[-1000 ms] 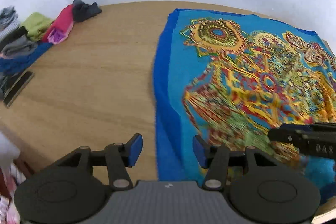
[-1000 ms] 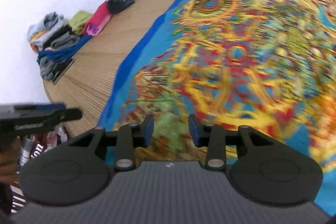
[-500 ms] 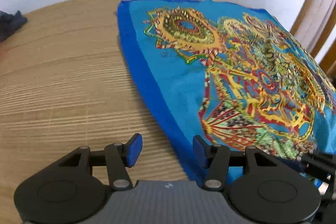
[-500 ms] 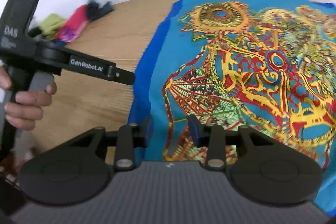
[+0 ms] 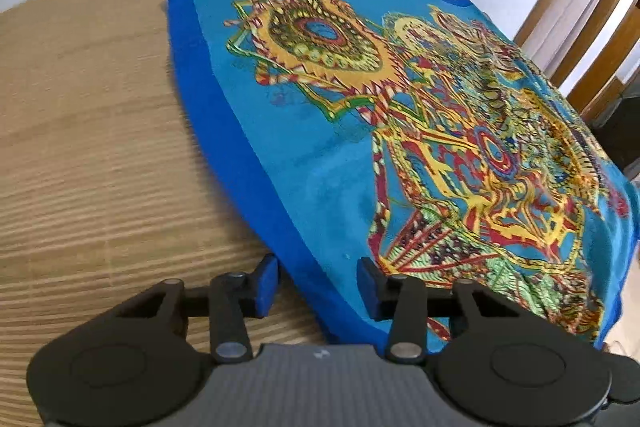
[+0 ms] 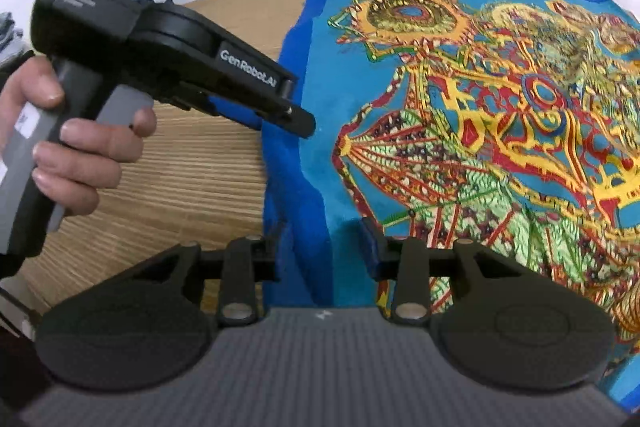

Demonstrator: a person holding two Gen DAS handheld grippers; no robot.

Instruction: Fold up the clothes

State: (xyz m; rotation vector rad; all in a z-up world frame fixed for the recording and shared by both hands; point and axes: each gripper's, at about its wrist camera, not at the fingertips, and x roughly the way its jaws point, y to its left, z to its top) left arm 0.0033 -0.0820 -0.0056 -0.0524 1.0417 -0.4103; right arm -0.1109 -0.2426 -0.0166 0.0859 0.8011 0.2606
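Wooden table [image 5: 100, 147] carries the flat blue printed cloth [image 5: 332, 187]. Your left gripper [image 5: 316, 277] is closing astride its edge, nothing pinched; right gripper [image 6: 326, 247] open. Next: pinch edge, fold.

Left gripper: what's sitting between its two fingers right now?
In the left wrist view, the left gripper is closing over the blue border of the patterned cloth; its edge lies between the fingers, unpinched.
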